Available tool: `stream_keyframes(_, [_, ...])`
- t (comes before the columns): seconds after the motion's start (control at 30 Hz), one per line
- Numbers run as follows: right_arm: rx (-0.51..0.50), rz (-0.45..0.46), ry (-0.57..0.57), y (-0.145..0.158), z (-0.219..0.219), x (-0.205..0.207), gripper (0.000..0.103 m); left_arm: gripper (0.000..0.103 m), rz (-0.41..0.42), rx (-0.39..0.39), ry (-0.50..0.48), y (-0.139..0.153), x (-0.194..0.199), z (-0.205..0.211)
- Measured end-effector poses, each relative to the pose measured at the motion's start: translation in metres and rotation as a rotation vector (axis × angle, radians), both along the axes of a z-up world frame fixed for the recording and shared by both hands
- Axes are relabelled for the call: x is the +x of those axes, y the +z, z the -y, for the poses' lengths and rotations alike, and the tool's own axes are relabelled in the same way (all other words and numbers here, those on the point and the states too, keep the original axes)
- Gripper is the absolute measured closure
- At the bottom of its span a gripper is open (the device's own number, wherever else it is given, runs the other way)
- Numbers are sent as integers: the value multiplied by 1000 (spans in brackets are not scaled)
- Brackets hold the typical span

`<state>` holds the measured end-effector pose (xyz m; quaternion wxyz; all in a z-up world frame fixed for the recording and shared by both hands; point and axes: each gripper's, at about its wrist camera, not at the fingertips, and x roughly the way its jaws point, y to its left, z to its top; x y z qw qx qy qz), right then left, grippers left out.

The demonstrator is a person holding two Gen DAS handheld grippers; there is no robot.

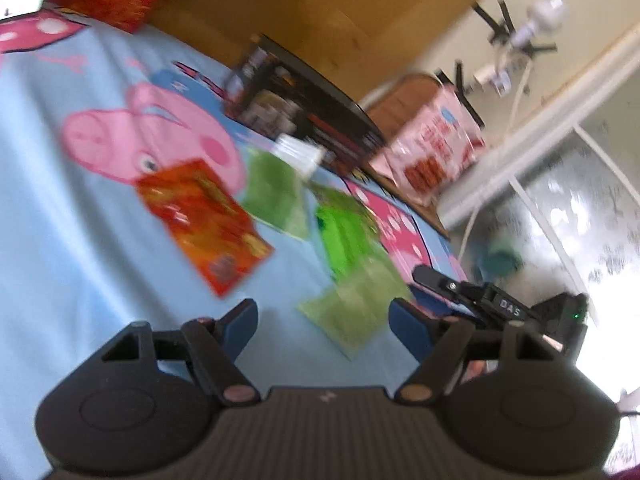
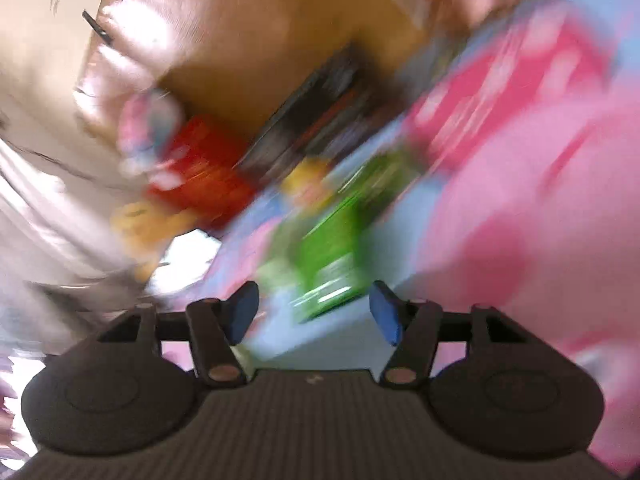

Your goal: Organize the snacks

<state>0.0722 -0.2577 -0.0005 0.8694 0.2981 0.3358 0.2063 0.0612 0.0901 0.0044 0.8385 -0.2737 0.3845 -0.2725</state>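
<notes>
Left wrist view, snack stock: one orange-red packet (image 1: 204, 226) lying flat on the cartoon-print blue cloth (image 1: 60, 240); two pale green packets, one farther back (image 1: 276, 196) and one just ahead of the fingers (image 1: 356, 312); one bright green packet (image 1: 344, 236) between them. All lie loose and apart, unsorted, none stacked. Behind them, a dark open box (image 1: 304, 112) already stocked with small goods, likely the collecting place; beside it a pink printed carton (image 1: 432, 148) at the cloth's edge.

Left gripper (image 1: 324, 320): jaws apart, empty, angled down over the nearest pale green packet without touching it, probably lining up for a pick.

Right gripper (image 1: 480, 300): seen from the left wrist as a dark body at the right margin. In its own heavily blurred view (image 2: 314, 312), jaws apart, nothing between the blue pads (image 2: 242, 314); the bright green packet (image 2: 332, 252) sits just ahead on the cloth, likely its target.

Backdrop: brown wooden furniture (image 1: 320, 8) behind the box, and a pale floor (image 1: 580, 220) to the right.
</notes>
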Motion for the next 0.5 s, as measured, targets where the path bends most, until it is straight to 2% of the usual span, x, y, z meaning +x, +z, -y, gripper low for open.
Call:
stream_keyframes(0.03, [-82,40,-25,5,-1,-6,38,29,2,6,-12,0,0,5])
stream_keyframes(0.1, [-162,99,-20,10,-4,-16,38,29,5,18,-27,2,2,13])
stream_keyframes(0.23, [-196,177,35,14,-9,-33,38,29,-12,30,-44,3,6,25])
stream_keyframes(0.37, [-257,220,110,17,-30,-24,40,29,-56,19,-50,-3,6,32])
stream_keyframes(0.43, [-280,246,148,21,-39,-21,45,33,-78,4,-53,-8,6,34])
stream_keyframes(0.5, [-293,269,174,21,-49,-15,63,37,-86,6,-48,-10,7,38])
